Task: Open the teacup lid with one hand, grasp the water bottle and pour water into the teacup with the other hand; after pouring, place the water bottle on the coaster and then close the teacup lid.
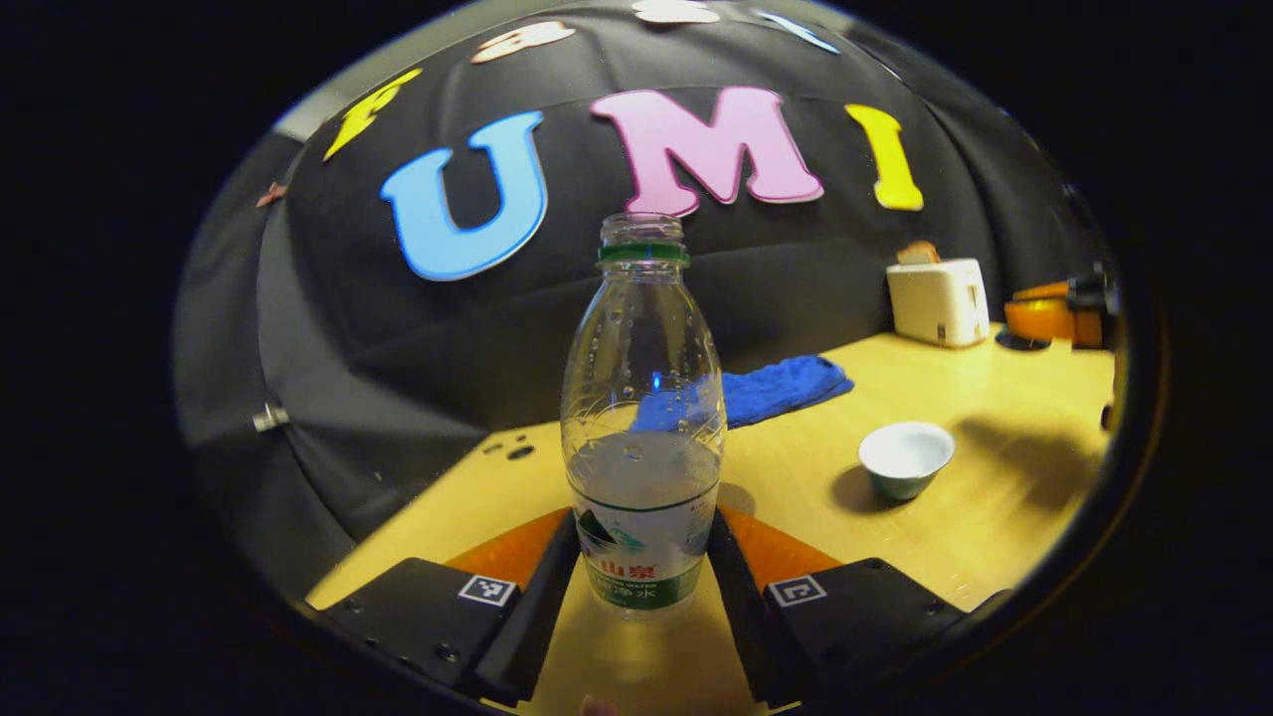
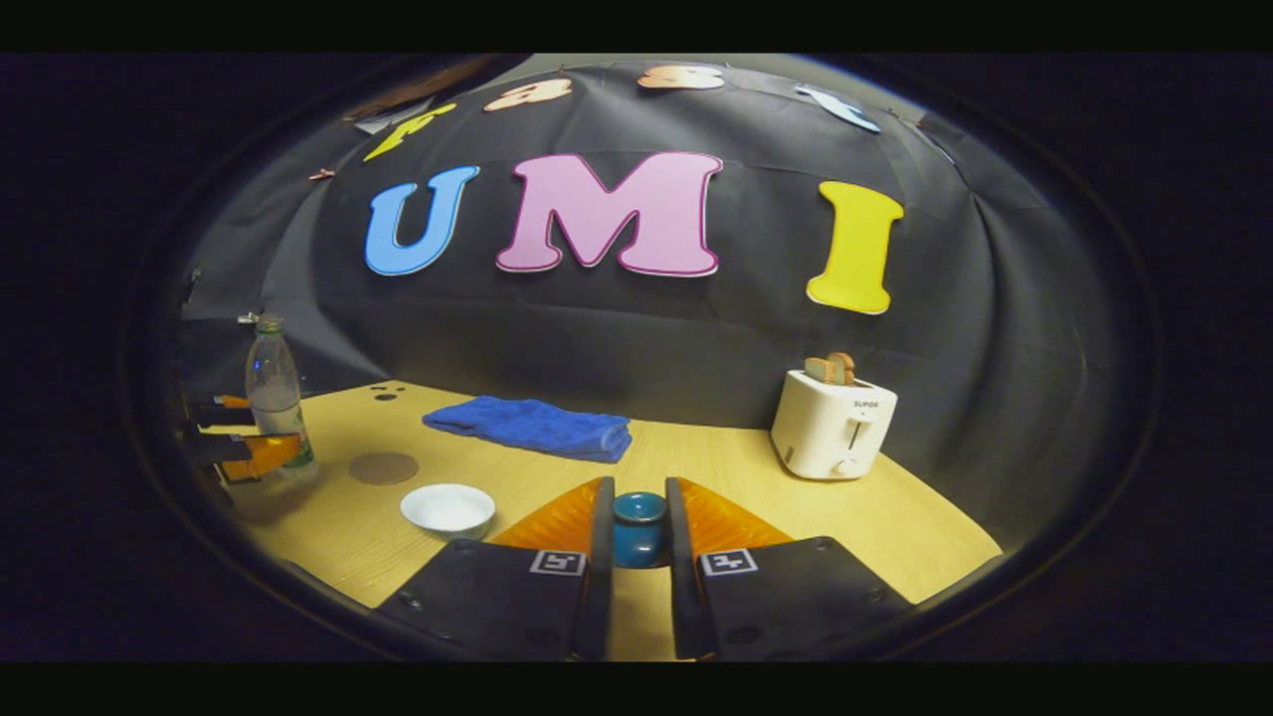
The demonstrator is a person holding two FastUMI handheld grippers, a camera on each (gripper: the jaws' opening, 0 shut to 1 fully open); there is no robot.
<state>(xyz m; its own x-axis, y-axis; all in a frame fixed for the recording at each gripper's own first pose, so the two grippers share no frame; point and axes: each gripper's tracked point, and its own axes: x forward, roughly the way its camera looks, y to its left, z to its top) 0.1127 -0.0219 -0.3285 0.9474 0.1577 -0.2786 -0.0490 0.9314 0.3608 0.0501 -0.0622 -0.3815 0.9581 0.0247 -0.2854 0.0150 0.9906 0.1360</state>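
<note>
On the light wooden table (image 2: 895,537), the left gripper (image 1: 644,557) is closing both fingers around the lower part of an uncapped water bottle (image 1: 642,418), which is standing upright and partly filled. Just beside it, in the right gripper view, a round brown coaster (image 2: 384,467) is lying near the open white teacup (image 2: 448,508). The right gripper (image 2: 636,542) is pinching the blue teacup lid (image 2: 638,527) between nearly closed fingers. Farther back, a folded blue towel (image 2: 532,426) and a white toaster (image 2: 831,426) holding toast are sitting.
</note>
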